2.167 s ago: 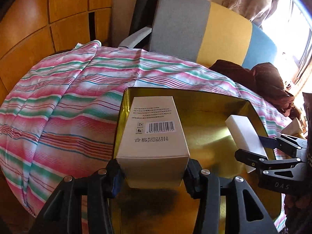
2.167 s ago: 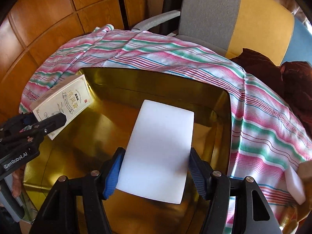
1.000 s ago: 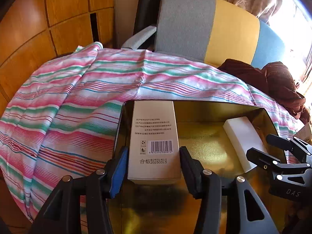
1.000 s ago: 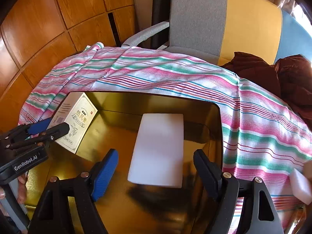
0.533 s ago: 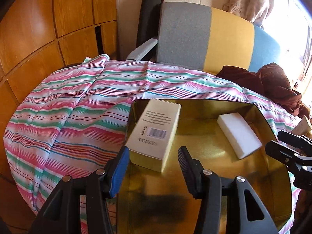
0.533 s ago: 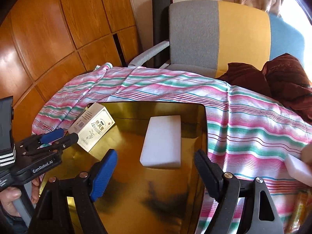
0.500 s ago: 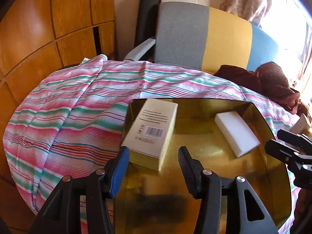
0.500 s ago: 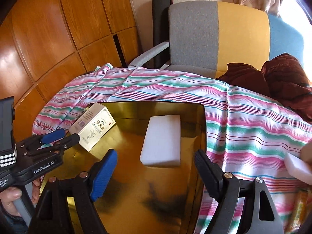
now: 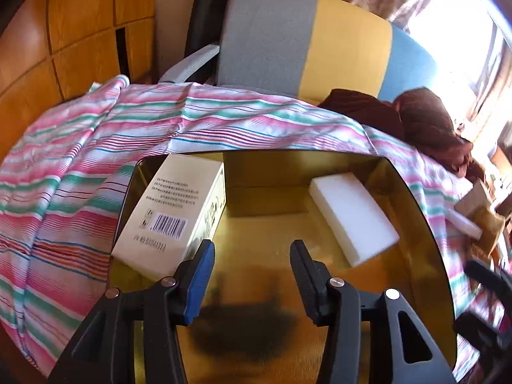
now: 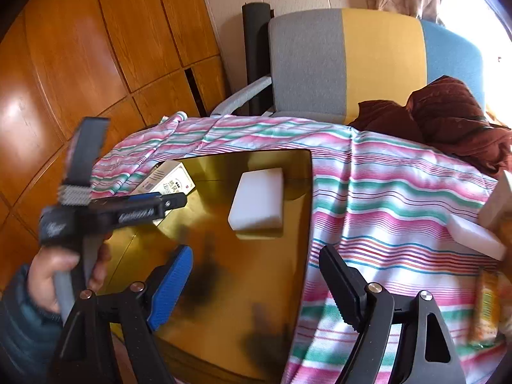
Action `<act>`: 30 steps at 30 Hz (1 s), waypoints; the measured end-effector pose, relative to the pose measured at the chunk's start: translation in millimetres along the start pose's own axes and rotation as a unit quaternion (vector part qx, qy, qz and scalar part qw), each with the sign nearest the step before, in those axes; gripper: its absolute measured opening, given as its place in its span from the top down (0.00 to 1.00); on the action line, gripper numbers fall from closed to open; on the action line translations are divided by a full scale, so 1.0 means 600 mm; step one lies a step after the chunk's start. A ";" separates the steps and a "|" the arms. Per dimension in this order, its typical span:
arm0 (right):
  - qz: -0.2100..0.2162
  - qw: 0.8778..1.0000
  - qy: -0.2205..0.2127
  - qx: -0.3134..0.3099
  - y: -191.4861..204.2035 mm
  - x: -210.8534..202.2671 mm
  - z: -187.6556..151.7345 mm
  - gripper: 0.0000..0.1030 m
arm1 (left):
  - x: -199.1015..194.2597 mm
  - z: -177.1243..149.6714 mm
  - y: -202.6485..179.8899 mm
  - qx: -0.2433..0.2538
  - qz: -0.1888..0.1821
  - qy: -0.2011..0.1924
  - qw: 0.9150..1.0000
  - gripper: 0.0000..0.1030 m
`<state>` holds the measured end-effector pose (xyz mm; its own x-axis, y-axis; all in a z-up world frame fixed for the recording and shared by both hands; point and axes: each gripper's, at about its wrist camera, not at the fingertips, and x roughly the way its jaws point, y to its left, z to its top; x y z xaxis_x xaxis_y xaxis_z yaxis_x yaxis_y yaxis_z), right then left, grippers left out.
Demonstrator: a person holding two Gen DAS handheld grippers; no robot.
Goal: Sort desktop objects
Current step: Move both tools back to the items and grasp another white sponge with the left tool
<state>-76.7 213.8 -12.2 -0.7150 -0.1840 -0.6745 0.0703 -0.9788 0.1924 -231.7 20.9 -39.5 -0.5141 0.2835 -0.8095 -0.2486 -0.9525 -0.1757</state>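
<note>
Both tongs are wide open and hold nothing. The left tongs [image 9: 251,264] hang low over the gold tray [image 9: 416,211], and the right tongs [image 10: 256,275] hang near the tray's right edge, partly over the striped cloth [image 10: 384,192] on the surface.

The box [image 9: 172,214] sits in the far left corner of the tray. It looks tipped, with one side up against the tray wall. Its long side runs from the near left up toward the far wall, and the end with the bar code is nearer the left tongs. The white block [image 9: 352,214] lies flat on the right side of the tray, apart from the box. Its long side runs from the far wall toward the near right.

I think the box could slip or fall over if the tray gets bumped, since it leans. Another white block [image 10: 473,236] and some other small things lie on the cloth far to the right. They look close to the edge, so a rough reach there might knock them off.
</note>
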 end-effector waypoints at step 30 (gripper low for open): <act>-0.121 0.987 -0.013 0.108 -0.204 -0.094 -0.161 0.17 | -0.104 -0.066 -0.241 0.146 -0.126 -0.038 0.980 0.43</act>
<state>22.2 335.5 -66.9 -0.7111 0.0574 -0.7007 -0.2519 -0.9513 0.1777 -130.9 136.8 13.9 -0.4637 0.5233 -0.7150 -0.5945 -0.7821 -0.1868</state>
